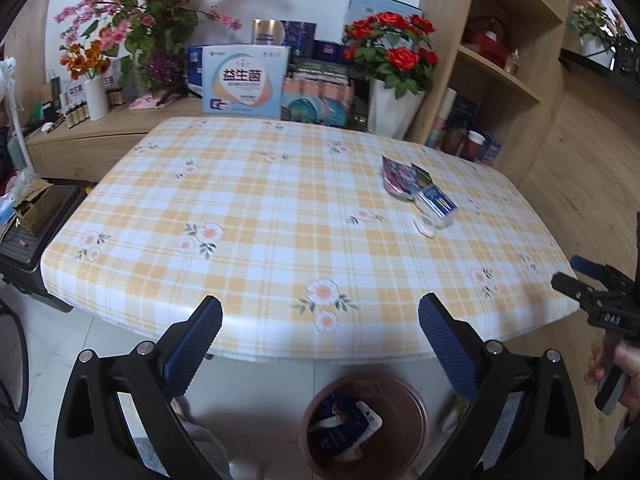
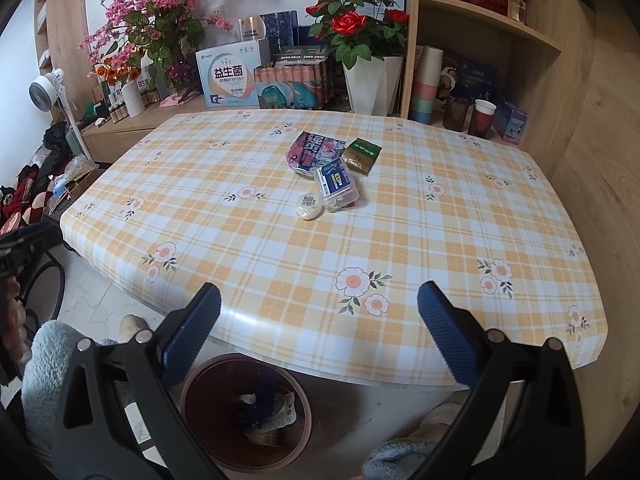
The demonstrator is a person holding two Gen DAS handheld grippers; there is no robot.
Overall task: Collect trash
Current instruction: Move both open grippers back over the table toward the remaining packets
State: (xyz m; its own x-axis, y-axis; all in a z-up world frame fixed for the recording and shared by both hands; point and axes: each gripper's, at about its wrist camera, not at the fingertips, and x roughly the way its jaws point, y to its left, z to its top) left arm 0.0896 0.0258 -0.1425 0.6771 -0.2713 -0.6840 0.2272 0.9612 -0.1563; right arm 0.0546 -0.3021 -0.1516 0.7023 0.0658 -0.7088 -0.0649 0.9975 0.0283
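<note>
A small heap of trash lies on the checked tablecloth (image 2: 400, 240): a purple snack wrapper (image 2: 314, 152), a green tea sachet (image 2: 363, 154), a clear plastic box with a blue label (image 2: 336, 184) and a small white round packet (image 2: 309, 206). The same heap shows at the far right of the cloth in the left wrist view, with the wrapper (image 1: 398, 176) and box (image 1: 438, 202). A brown bin (image 1: 364, 424) stands on the floor below the table's front edge, with blue and white wrappers inside. My left gripper (image 1: 320, 334) hangs open and empty above the bin. My right gripper (image 2: 319, 334) is open and empty too, over the bin (image 2: 246, 408).
Boxes (image 2: 232, 76), vases of pink (image 2: 160, 12) and red flowers (image 2: 356, 20) and a wooden shelf (image 2: 480, 40) with cups line the table's far side. A white fan (image 2: 48, 92) and clutter stand at the left. A hand (image 1: 616, 364) holds the other gripper at the right edge.
</note>
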